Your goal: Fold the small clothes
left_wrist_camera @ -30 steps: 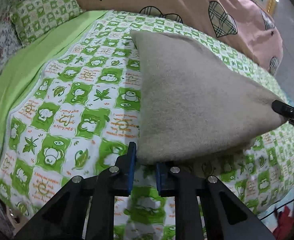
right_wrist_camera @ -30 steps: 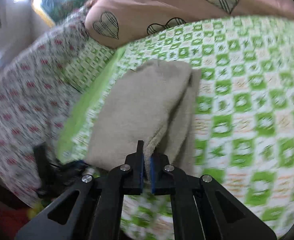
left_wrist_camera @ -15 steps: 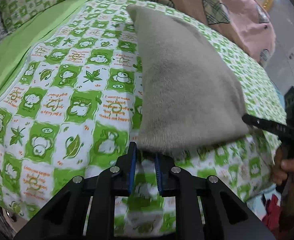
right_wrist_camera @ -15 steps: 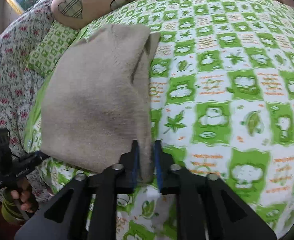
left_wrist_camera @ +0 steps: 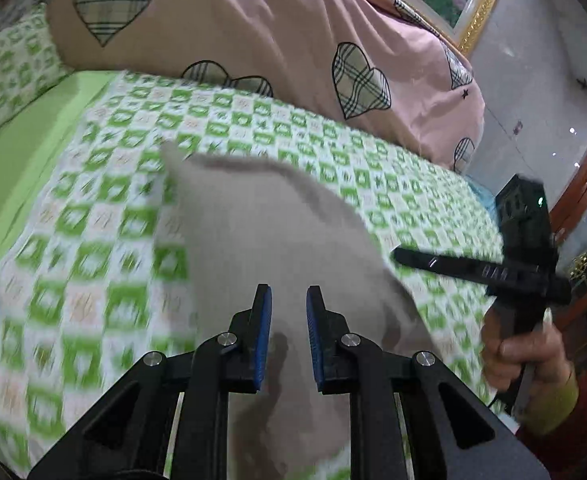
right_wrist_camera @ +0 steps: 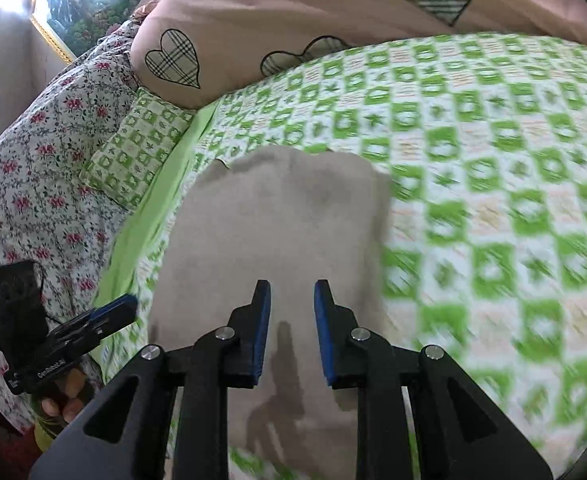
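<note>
Above grey cloth (left_wrist_camera: 277, 240): left gripper (left_wrist_camera: 289, 300), right gripper (right_wrist_camera: 292, 296) parted, empty.

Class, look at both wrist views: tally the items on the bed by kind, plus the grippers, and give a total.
Beige garment: 1
Pink heart-print quilt: 1
Green-checked pillow: 1
Grippers: 2, left gripper and right gripper, both open
Total: 5

Both wrist cameras are looking forward and down, close over the bed (left_wrist_camera: 105, 184). They are sharing the grey cloth (left_wrist_camera: 277, 232) and pink pillow (right_wrist_camera: 277, 20).
</note>
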### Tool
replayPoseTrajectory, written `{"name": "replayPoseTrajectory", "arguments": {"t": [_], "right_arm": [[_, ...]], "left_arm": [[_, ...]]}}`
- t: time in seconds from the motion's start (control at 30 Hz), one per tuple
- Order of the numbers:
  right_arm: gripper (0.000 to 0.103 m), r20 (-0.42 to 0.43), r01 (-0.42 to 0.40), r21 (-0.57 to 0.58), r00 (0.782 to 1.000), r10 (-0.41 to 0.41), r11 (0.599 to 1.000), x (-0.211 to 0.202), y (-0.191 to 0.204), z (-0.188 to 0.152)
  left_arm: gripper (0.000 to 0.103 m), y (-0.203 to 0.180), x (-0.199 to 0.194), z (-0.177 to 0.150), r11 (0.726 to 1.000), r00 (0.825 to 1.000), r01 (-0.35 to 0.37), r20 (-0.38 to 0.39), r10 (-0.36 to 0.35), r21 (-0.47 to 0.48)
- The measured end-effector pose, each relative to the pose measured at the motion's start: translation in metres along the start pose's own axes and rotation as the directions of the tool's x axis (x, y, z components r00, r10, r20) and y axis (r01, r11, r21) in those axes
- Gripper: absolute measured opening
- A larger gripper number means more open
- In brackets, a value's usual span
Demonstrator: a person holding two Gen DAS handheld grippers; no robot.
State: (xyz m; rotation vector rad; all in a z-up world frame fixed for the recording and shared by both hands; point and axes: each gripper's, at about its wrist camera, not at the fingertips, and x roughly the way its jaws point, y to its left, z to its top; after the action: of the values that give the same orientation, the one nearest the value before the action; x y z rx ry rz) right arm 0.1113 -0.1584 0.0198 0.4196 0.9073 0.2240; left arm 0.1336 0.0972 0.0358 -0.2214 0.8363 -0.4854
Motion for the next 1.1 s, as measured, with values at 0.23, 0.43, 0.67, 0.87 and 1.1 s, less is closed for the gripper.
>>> {"name": "replayPoseTrajectory", "arguments": {"t": [0.23,0.43,0.67,0.87,1.1], "right_arm": [[0.02,-0.057,0.089,0.032,0.995,-0.087,0.996,0.057,-0.023,0.022],[0.0,-0.055,0.078,0.053,0.996,-0.075,0.996,0.068,-0.049,0.025],[0.005,-0.027,0.104,0.012,0.994,-0.104,0.995,0.038,-0.029,0.014],[0.005,-0.02,0.047,-0.063,0.999,-0.048,0.997,-0.002,0.003,-0.028],[0.005,-0.1,0.099,-0.106,0.989,-0.11,0.989,0.0,0.0,-0.08]], "left_arm": [[0.002,0.049,0.069,0.023,0.993,0.993,0.004,-0.113,-0.017,-0.117],[0.001,0.063,0.08,0.015,0.983,0.994,0.044,-0.091,-0.061,-0.178],[0.006,0.026,0.035,-0.002,0.997,0.997,-0.001,-0.073,-0.004,-0.081],[0.006,0.0,-0.017,-0.049,0.998,0.997,0.057,-0.041,-0.058,-0.042],[0.006,0.006,-0.004,-0.101,0.997,0.989,0.009,-0.15,-0.021,-0.081]]}}
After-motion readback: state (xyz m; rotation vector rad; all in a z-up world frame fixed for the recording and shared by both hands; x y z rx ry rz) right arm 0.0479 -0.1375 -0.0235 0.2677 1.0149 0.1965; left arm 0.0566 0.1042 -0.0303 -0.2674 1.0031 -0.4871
